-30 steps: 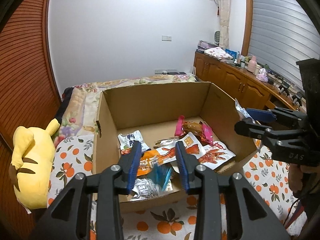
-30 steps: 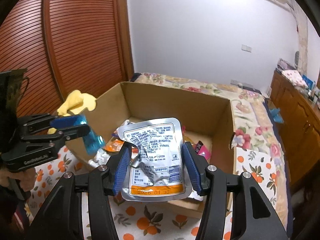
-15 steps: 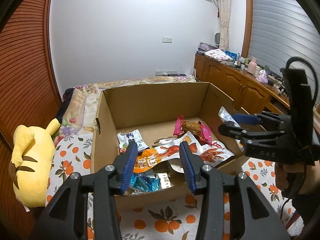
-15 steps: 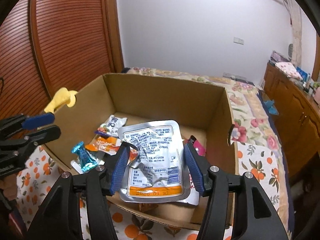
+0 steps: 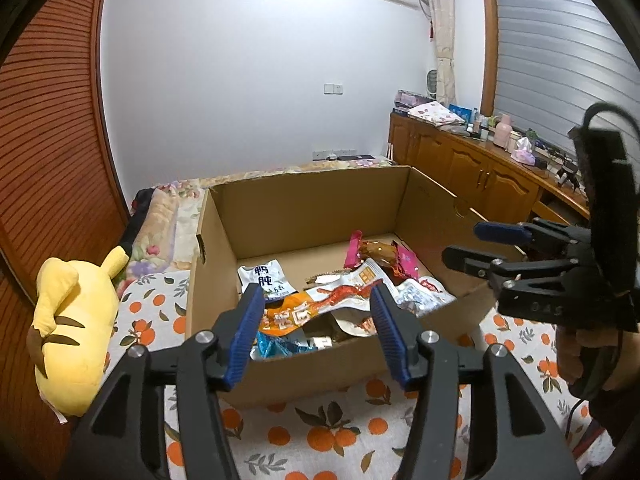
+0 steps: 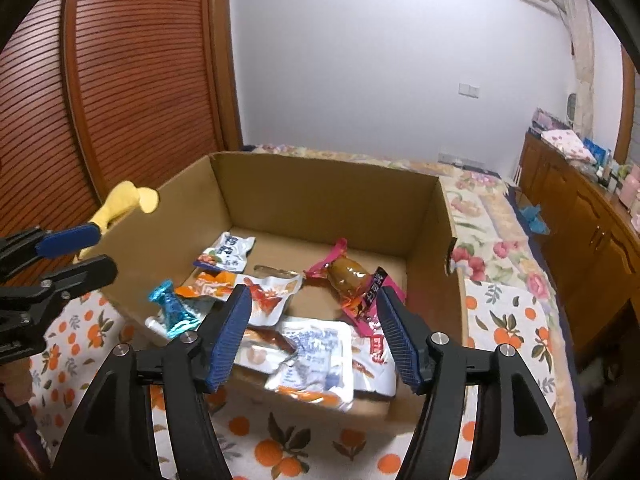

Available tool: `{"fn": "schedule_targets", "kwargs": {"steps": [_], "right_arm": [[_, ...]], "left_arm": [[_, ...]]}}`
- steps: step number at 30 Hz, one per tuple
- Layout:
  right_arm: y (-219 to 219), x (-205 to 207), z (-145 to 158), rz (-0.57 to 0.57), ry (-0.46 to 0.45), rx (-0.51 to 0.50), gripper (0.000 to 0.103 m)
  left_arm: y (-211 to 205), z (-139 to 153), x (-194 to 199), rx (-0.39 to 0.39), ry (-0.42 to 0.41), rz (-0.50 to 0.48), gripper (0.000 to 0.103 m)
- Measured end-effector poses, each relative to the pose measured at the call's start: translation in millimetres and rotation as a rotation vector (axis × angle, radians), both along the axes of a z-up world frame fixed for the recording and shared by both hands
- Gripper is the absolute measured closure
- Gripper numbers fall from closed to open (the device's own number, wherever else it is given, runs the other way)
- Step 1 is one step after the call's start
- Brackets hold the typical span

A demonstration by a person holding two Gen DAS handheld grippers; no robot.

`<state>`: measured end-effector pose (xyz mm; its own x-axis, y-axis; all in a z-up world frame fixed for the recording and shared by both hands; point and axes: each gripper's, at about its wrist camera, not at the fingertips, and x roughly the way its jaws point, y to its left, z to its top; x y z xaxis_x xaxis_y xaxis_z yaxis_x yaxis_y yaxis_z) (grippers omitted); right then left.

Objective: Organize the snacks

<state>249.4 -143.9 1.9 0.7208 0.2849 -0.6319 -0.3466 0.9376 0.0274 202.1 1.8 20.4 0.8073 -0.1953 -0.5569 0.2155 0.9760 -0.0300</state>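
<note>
An open cardboard box [image 5: 312, 208] [image 6: 320, 196] sits on a bedspread printed with oranges and holds several snack packets. My left gripper [image 5: 318, 312] hangs over the box's near wall. Its jaws are opening with nothing between them. A blue candy wrapper [image 5: 276, 346] [image 6: 174, 308] lies in the box below. My right gripper [image 6: 312, 308] is over the near wall too, jaws opening and empty. A silver pouch [image 6: 312, 360], blurred, lies just under it inside the box. Each gripper shows in the other's view: the right gripper [image 5: 466, 244] and the left gripper [image 6: 98, 254].
A yellow plush toy [image 5: 68, 340] [image 6: 124, 200] lies left of the box. The orange-print bedspread [image 5: 320, 440] runs in front of the box. Wooden cabinets [image 5: 480, 184] line the right wall and a slatted wooden door [image 6: 140, 60] the left.
The right gripper let go of the silver pouch, which dropped into the box. The left gripper released the blue wrapper, which now lies in the box. Both pairs of jaws widened.
</note>
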Motion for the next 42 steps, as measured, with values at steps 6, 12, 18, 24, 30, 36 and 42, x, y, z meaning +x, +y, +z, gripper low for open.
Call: {"fn": "schedule_targets", "kwargs": {"steps": [6, 12, 18, 24, 30, 36, 42], "right_arm": [[-4.0, -32.8, 11.6, 0.001, -0.049, 0.035, 0.036], [-11.9, -62.8, 10.5, -0.018, -0.068, 0.071, 0.034], [-18.8, -83.0, 0.8, -0.059, -0.073, 0.075, 0.029], [-25.5, -98.5, -2.4, -0.106, -0.105, 0.071, 0.018], [-30.7, -108.8, -2.8, -0.144, -0.132, 0.063, 0.013], [-31.1, -119.9, 2.0, -0.176, -0.161, 0.063, 0.013], [-31.5, -130.6, 5.3, -0.188, -0.174, 0.075, 0.013]], "left_arm": [[-6.7, 2.4, -19.6, 0.028, -0.029, -0.011, 0.046], [-15.4, 1.6, -37.4, 0.043, -0.051, -0.014, 0.04], [-20.4, 1.7, -53.6, 0.034, -0.084, 0.003, 0.03], [-19.4, -1.8, -62.9, 0.01, -0.114, 0.026, 0.013], [-15.7, -4.0, -69.3, 0.007, -0.12, 0.061, 0.003], [-11.6, -3.3, -80.2, 0.011, -0.135, 0.117, 0.003], [-4.6, -2.8, -94.0, -0.025, -0.149, 0.125, 0.003]]}}
